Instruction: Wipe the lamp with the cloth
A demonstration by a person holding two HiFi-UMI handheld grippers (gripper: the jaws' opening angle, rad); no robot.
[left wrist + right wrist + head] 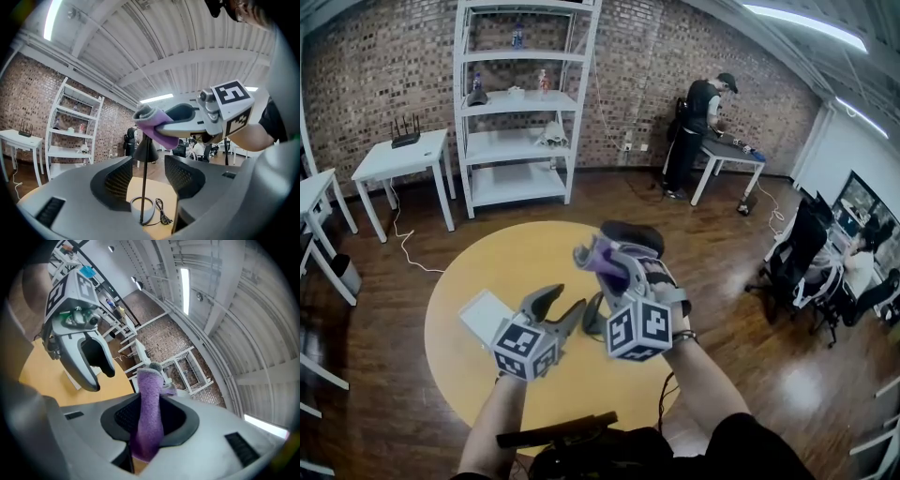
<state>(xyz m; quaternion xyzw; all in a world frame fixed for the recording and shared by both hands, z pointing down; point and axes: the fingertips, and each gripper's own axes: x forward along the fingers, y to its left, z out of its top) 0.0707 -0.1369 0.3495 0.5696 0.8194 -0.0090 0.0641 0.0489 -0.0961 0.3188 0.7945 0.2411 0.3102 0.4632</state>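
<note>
A black lamp stands on the round yellow table (469, 281). Its dark shade (634, 234) shows behind my right gripper, and its thin pole (142, 187) rises from a ring base (142, 209). My right gripper (592, 255) is shut on a purple cloth (606, 257) and holds it beside the shade. In the right gripper view the purple cloth (149, 399) hangs pinched between the jaws of the right gripper (150, 414). My left gripper (565, 302) is open near the lamp's base. In the left gripper view the pole stands in the wide gap of the left gripper (147, 165), untouched.
A white box (484, 316) lies on the table by the left gripper. The lamp's cable (161, 214) trails off the base. White shelving (520, 103) and small white tables (401, 159) line the brick wall. A person (701, 131) stands at a far table; others sit at desks on the right.
</note>
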